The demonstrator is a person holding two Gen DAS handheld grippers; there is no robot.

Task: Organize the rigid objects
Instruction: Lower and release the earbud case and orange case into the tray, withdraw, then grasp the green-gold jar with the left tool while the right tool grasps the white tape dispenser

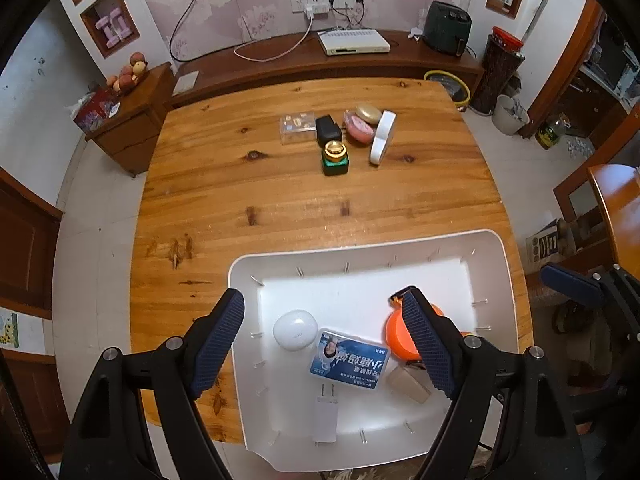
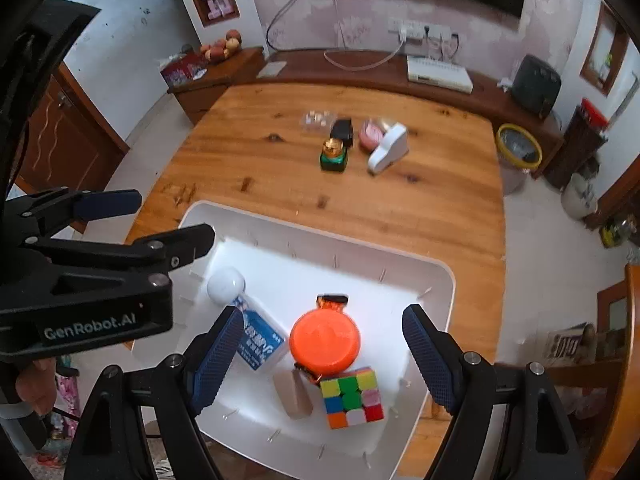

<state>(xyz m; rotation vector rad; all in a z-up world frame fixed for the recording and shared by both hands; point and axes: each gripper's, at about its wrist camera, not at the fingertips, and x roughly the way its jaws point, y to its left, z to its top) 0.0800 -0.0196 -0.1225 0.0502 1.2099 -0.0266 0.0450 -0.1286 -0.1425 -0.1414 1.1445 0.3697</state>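
A white bin sits at the near edge of the wooden table. In it lie a white round case, a blue box, a white plug adapter, an orange round tape measure, a tan block and a colour cube. My left gripper is open and empty above the bin. My right gripper is open and empty above the tape measure. The left gripper also shows in the right wrist view.
Further back on the table stand a green jar with a gold lid, a black box, a clear plastic case, a pink round case, a gold case and a white upright object.
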